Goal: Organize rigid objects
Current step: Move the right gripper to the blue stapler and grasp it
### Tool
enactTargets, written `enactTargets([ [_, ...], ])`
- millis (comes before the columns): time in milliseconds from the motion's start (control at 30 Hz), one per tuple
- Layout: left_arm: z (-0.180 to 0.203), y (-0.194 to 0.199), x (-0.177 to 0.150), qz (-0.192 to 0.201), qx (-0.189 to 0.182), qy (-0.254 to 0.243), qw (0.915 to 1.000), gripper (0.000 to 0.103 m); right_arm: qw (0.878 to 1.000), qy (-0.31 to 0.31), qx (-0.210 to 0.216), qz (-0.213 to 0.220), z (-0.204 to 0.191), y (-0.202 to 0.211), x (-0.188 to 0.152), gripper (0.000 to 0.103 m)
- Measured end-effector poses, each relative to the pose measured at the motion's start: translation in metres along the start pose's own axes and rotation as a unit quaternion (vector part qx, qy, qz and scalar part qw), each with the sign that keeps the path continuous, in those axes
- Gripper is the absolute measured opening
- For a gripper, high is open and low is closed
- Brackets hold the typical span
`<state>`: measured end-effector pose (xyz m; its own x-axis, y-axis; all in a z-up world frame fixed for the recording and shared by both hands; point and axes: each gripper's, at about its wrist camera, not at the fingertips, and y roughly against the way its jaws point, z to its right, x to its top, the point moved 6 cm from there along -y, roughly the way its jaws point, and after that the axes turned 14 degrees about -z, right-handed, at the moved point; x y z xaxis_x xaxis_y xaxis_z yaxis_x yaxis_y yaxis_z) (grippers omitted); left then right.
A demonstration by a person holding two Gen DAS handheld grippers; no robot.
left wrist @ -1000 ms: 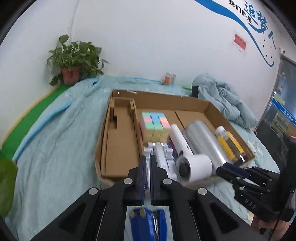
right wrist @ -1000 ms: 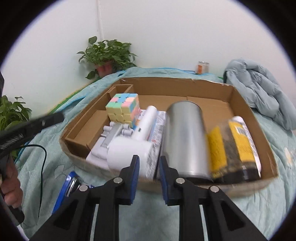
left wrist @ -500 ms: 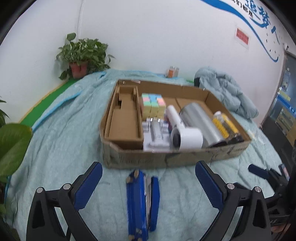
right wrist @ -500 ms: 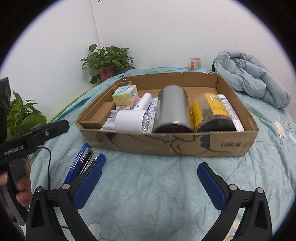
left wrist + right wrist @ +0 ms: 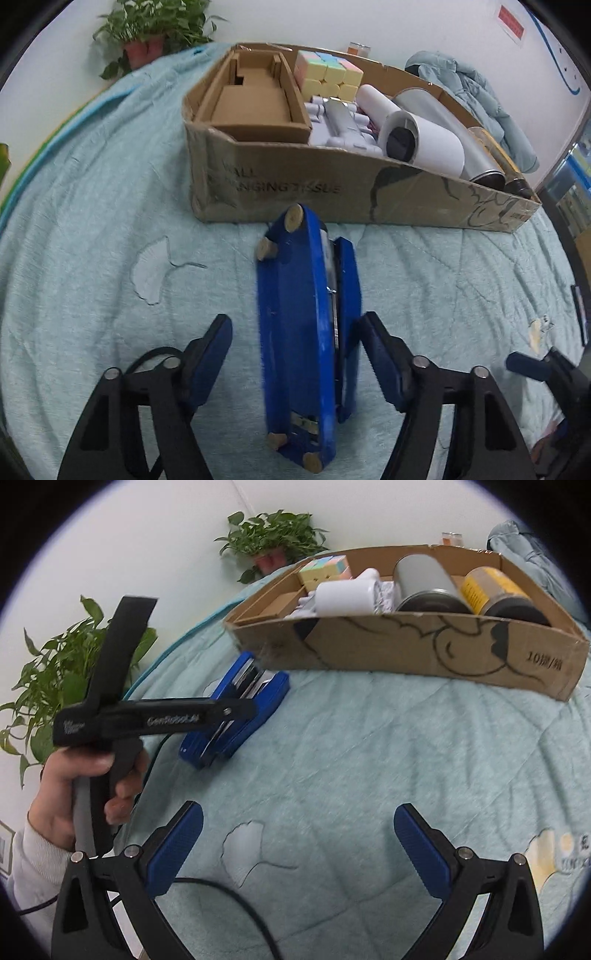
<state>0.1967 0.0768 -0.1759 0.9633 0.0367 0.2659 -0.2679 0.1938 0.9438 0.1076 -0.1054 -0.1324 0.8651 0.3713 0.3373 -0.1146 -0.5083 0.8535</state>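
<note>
Left gripper [image 5: 295,354] closing around the blue stapler [image 5: 306,332] — pads not yet pressing; right gripper [image 5: 298,843] spread wide — empty.

potted plant [image 5: 275,539], rumpled jacket [image 5: 476,92]

The right gripper [image 5: 298,843] hangs wide open over teal bedding [image 5: 369,757]. Far left, the left gripper [image 5: 236,710] straddles a blue stapler [image 5: 258,698], jaws closing.
</note>
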Motion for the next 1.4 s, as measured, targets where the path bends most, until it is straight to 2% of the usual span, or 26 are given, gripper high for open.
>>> enactTargets([
  [33, 0.003, -0.001, -0.001, -0.008, -0.026, 0.001, 0.9996, 0.044, 1.000, 0.000, 0.003, -0.002, -0.002, -0.002, -0.003, 0.103],
  [133, 0.004, -0.002, -0.004, -0.012, -0.020, 0.006, 0.9997, 0.043, 1.000, -0.001, 0.010, -0.010, -0.003, -0.007, -0.007, 0.103],
  [200, 0.006, -0.002, -0.008, -0.019, -0.029, 0.013, 0.9993, 0.043, 1.000, -0.004, 0.015, -0.012, -0.002, -0.006, -0.007, 0.103],
  [267, 0.014, 0.002, -0.005, -0.029, -0.045, 0.018, 0.9984, 0.042, 1.000, -0.005, 0.021, -0.009, -0.002, -0.005, -0.007, 0.103],
  [333, 0.027, 0.005, -0.010, -0.030, -0.062, 0.018, 0.9975, 0.031, 1.000, -0.011, 0.027, -0.005, 0.001, -0.003, -0.008, 0.103],
  [433, 0.056, 0.010, -0.017, -0.037, -0.112, 0.014, 0.9929, 0.030, 0.999, -0.024, 0.041, -0.004, 0.009, -0.003, -0.011, 0.103],
  [500, 0.074, 0.010, -0.021, -0.045, -0.132, 0.004, 0.9902, 0.031, 0.998, -0.034, 0.047, 0.000, 0.016, -0.001, -0.015, 0.103],
  [567, 0.095, 0.015, -0.027, -0.047, -0.170, -0.010, 0.9842, 0.035, 0.998, -0.045, 0.048, 0.006, 0.024, 0.003, -0.019, 0.103],
  [633, 0.105, 0.022, -0.027, -0.035, -0.192, -0.017, 0.9806, 0.054, 0.997, -0.057, 0.046, 0.012, 0.033, 0.007, -0.021, 0.103],
  [667, 0.105, 0.027, -0.027, -0.021, -0.187, -0.016, 0.9820, 0.060, 0.997, -0.063, 0.045, 0.014, 0.036, 0.009, -0.021, 0.103],
  [733, 0.097, 0.036, -0.025, 0.005, -0.154, -0.006, 0.9880, 0.080, 0.996, -0.069, 0.047, 0.017, 0.040, 0.011, -0.019, 0.103],
  [833, 0.081, 0.043, -0.026, 0.018, -0.141, 0.014, 0.9898, 0.087, 0.997, -0.068, 0.042, 0.022, 0.040, 0.011, -0.012, 0.102],
  [1000, 0.054, 0.033, -0.029, 0.005, -0.137, 0.049, 0.9894, 0.087, 0.998, -0.034, 0.047, 0.025, 0.022, -0.005, 0.010, 0.098],
  [1033, 0.053, 0.030, -0.029, 0.003, -0.136, 0.050, 0.9894, 0.087, 0.998, -0.031, 0.043, 0.023, 0.020, -0.010, 0.014, 0.092],
  [1067, 0.053, 0.027, -0.028, 0.002, -0.138, 0.051, 0.9891, 0.087, 0.999, -0.033, 0.035, 0.011, 0.019, -0.018, 0.018, 0.079],
  [1133, 0.053, 0.022, -0.029, -0.001, -0.137, 0.052, 0.9892, 0.087, 0.999, -0.040, 0.033, 0.002, 0.018, -0.025, 0.021, 0.063],
  [1200, 0.055, 0.018, -0.031, -0.004, -0.135, 0.045, 0.9898, 0.087, 0.999, -0.043, 0.014, -0.001, 0.021, -0.029, 0.020, 0.050],
  [1233, 0.053, 0.017, -0.033, -0.007, -0.137, 0.044, 0.9896, 0.087, 0.999, -0.040, 0.002, 0.002, 0.023, -0.028, 0.018, 0.039],
  [1267, 0.055, 0.014, -0.035, -0.013, -0.144, 0.042, 0.9886, 0.087, 0.999, -0.039, -0.004, 0.002, 0.026, -0.028, 0.015, 0.034],
  [1400, 0.063, 0.000, -0.041, -0.033, -0.167, 0.041, 0.9845, 0.088, 0.997, -0.072, 0.036, -0.002, 0.037, -0.023, 0.006, 0.032],
])
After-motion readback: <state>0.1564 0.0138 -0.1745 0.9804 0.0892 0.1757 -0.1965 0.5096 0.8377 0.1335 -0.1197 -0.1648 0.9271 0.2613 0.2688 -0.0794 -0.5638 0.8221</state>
